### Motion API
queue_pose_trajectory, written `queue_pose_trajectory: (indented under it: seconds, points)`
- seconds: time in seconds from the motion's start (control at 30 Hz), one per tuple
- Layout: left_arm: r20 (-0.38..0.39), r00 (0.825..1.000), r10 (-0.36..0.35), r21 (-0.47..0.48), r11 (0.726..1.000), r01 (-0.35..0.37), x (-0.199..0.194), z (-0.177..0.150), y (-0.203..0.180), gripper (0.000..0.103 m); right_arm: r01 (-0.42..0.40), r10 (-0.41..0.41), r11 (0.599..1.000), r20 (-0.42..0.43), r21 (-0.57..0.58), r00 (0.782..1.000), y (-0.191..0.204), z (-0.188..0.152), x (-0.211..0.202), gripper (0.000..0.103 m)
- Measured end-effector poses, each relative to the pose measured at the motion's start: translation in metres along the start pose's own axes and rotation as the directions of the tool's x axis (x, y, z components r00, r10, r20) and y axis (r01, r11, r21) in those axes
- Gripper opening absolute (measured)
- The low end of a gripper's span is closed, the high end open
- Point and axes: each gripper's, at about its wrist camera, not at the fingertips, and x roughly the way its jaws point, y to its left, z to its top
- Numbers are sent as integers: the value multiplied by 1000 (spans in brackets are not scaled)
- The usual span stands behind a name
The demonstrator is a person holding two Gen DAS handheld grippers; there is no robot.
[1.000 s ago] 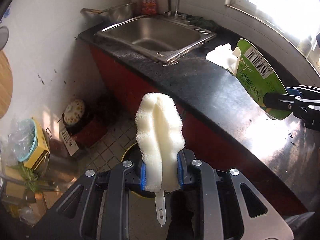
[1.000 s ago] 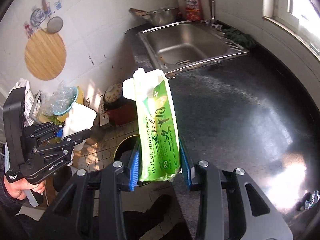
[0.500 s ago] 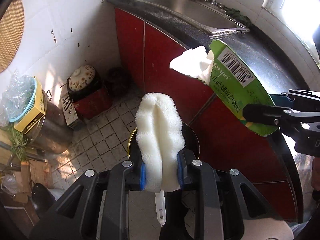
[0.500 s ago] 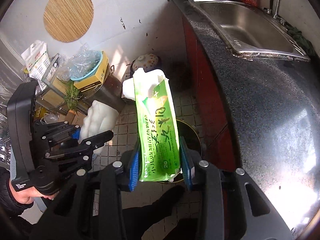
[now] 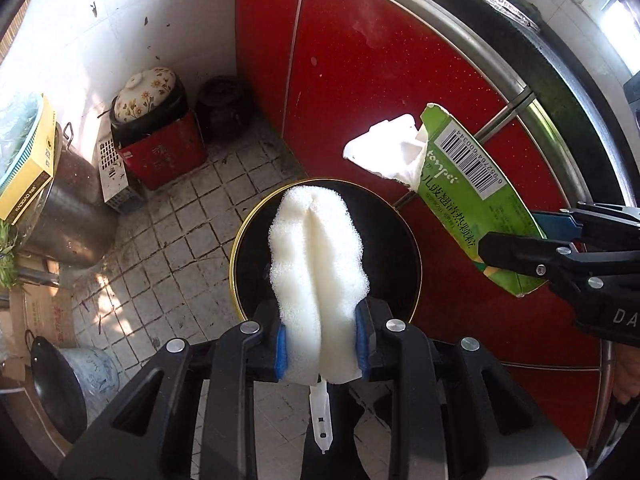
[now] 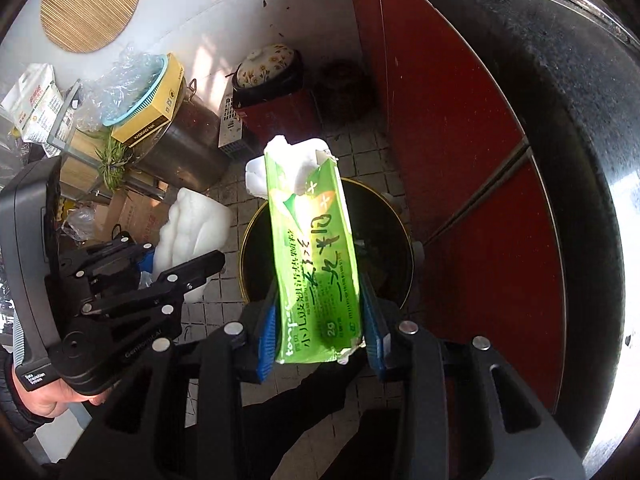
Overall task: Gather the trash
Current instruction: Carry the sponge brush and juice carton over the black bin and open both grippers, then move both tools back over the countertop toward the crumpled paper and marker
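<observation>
My left gripper [image 5: 321, 350] is shut on a white foam sponge [image 5: 316, 264] and holds it over the round black trash bin [image 5: 400, 240] with a yellow rim, which stands on the tiled floor. My right gripper [image 6: 320, 336] is shut on a green carton [image 6: 316, 256] with white tissue sticking out of its top, held above the same bin [image 6: 384, 248]. The carton [image 5: 472, 200] also shows at the right of the left wrist view. The sponge [image 6: 192, 232] and left gripper show at the left of the right wrist view.
Red cabinet doors [image 5: 380, 72] under the black counter [image 6: 568, 128] stand just behind the bin. A red box with a floral-lidded pot [image 5: 152, 120], a steel pot [image 5: 68, 220], a yellow box and cardboard clutter the floor to the left.
Both grippers have come down from counter height and tilted toward the floor. The sponge and the carton now hang over the bin, which fills more of both views.
</observation>
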Motion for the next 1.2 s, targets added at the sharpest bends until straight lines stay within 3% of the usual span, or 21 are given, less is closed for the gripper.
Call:
queue_pose_trajectory:
  seconds: [0.1,0.13,0.17,0.2,0.23,0.27,0.67,0.77,0.93,1.1,1.2]
  points:
    - [-2,1000,-18,-8,1000,18,1,2,2,27,-17,17,1000,4,-10,1000,3,4,-3,40]
    - [-6,1000,-28,-12,1000,28,1,2,2,33,-20,20,1000,7,-13,1000,6,5,-4,41]
    - [-8,999,-38,-10,999,38,1,2,3,38,-27,27,1000,6,-13,1000,6,6,-5,48]
    - [-10,999,-42,-6,999,41,1,1,3,57,-30,31,999,7,-12,1000,7,7,-5,63]
    - [-9,1000,-29,-3,1000,29,0,1,4,77,-32,33,999,14,-13,999,8,8,-8,71]
    - [1,1000,-18,-2,1000,18,-4,1,5,79,-37,37,999,22,-15,999,8,8,-10,74]
    - [16,1000,18,7,1000,-18,-35,-11,4,80,-65,65,998,67,-2,996,11,4,-50,76]
    - [28,998,47,37,998,-48,-48,-6,-6,85,-68,67,998,106,6,992,15,2,-74,76]
    - [86,996,21,139,990,-33,-87,14,-45,95,-50,34,996,221,67,975,5,-12,-145,84]
    - [128,990,-65,332,943,19,-121,43,-118,95,41,-126,968,338,248,932,-46,-52,-234,86]
    - [119,981,-152,478,875,78,-133,55,-182,95,101,-260,910,363,403,895,-90,-92,-282,86]
